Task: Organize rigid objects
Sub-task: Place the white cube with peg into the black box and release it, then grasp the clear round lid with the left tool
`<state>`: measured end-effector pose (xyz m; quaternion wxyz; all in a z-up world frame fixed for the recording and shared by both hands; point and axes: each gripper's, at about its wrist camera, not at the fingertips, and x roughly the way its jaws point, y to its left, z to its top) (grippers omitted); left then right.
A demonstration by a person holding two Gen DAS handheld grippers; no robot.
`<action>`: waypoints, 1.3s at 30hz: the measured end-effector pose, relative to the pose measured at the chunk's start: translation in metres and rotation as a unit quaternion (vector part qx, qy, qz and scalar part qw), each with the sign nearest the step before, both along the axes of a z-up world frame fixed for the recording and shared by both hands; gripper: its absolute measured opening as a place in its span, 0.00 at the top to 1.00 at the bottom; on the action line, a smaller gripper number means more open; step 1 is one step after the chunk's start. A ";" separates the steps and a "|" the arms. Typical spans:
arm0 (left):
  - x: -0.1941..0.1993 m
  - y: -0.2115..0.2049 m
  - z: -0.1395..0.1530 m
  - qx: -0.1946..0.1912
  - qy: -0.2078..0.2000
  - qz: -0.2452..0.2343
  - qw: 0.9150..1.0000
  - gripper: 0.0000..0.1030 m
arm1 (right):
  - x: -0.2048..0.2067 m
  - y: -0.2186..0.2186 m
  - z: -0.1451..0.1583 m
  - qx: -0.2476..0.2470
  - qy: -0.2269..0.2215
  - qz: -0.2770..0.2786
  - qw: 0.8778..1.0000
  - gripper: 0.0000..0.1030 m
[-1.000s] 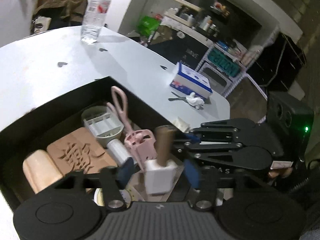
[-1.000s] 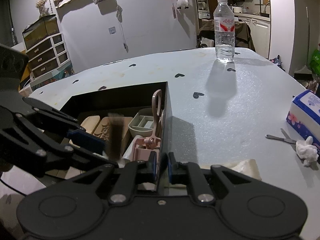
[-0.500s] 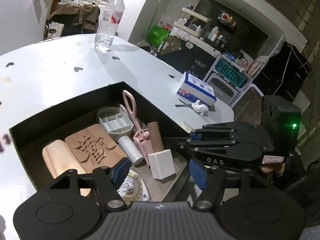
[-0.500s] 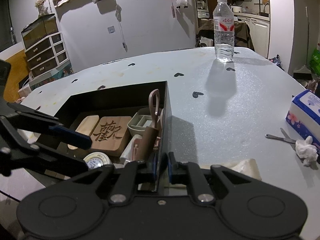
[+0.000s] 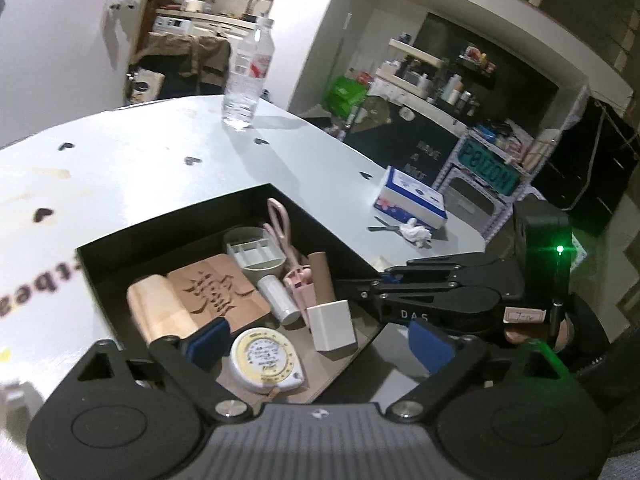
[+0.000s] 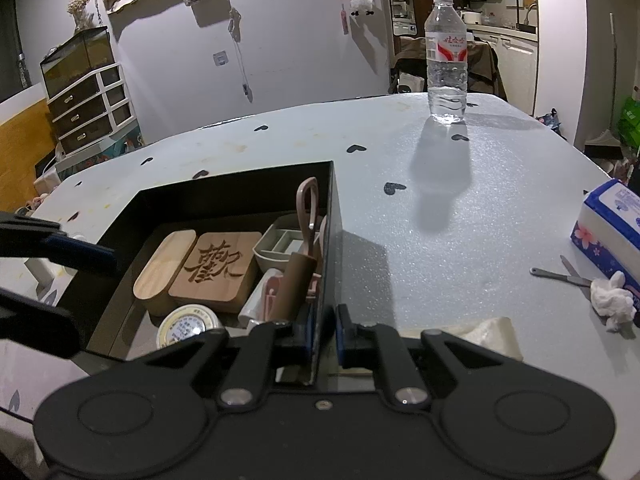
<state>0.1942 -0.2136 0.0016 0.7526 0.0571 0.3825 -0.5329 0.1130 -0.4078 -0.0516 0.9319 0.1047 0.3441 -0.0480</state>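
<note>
Black box (image 6: pixel 333 240) wall pinched by right tool (image 6: pixel 323 334) marked "DAS"; left tool (image 5: pixel 316 342) spread.

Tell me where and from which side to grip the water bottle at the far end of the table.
Grip the water bottle across its body at the label band, coming in level from the near side. It stands upright and alone on the table, so that side is clear; the round wall suits jaws closing across it, while the cap is narrow.

Lived-in home: kitchen counter (image 6: pixel 516 34), drawer unit (image 6: pixel 90 108), cluttered shelves (image 5: pixel 436 80).
</note>
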 end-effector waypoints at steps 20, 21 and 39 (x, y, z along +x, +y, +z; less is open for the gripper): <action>-0.012 0.083 0.004 -0.003 -0.082 0.238 0.968 0.00 | 0.000 0.000 0.000 0.000 0.000 0.000 1.000 0.89; -0.011 0.087 0.003 -0.001 -0.085 0.250 0.964 0.00 | 0.000 0.000 0.000 -0.001 0.000 -0.001 1.000 0.89; 0.017 0.118 -0.026 -0.002 -0.119 0.437 0.892 0.06 | 0.000 0.001 0.000 0.000 0.000 0.000 1.000 0.89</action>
